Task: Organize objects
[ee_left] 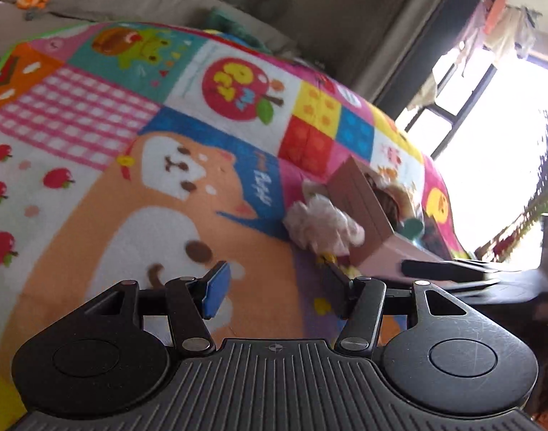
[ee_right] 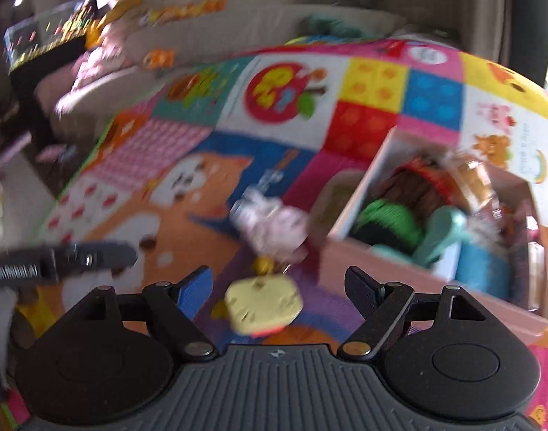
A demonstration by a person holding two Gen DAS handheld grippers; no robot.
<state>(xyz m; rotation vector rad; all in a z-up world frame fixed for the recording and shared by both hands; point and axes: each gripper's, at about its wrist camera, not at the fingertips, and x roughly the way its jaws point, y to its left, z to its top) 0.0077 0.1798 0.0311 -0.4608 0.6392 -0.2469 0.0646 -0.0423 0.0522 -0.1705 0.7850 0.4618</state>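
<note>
A fluffy white and pink plush charm [ee_right: 274, 226] lies on the colourful blanket, joined by a small clasp to a flat yellow tag [ee_right: 263, 305]. The tag sits between the fingers of my right gripper [ee_right: 279, 287], which is open, and neither pad touches it. A pink cardboard box [ee_right: 374, 273] stands just right of the charm, filled with several toys. In the left wrist view the plush charm [ee_left: 324, 226] leans against the pink box [ee_left: 367, 215]. My left gripper [ee_left: 277, 287] hovers over the blanket near them, open, with nothing between its fingers.
The patchwork cartoon blanket [ee_left: 166, 165] covers a bed or sofa. Beige cushions [ee_left: 137, 0] lie behind it, and a bright window [ee_left: 489, 136] is at the right. The other gripper's black finger [ee_left: 446, 269] reaches in beside the box. The right wrist view is blurred.
</note>
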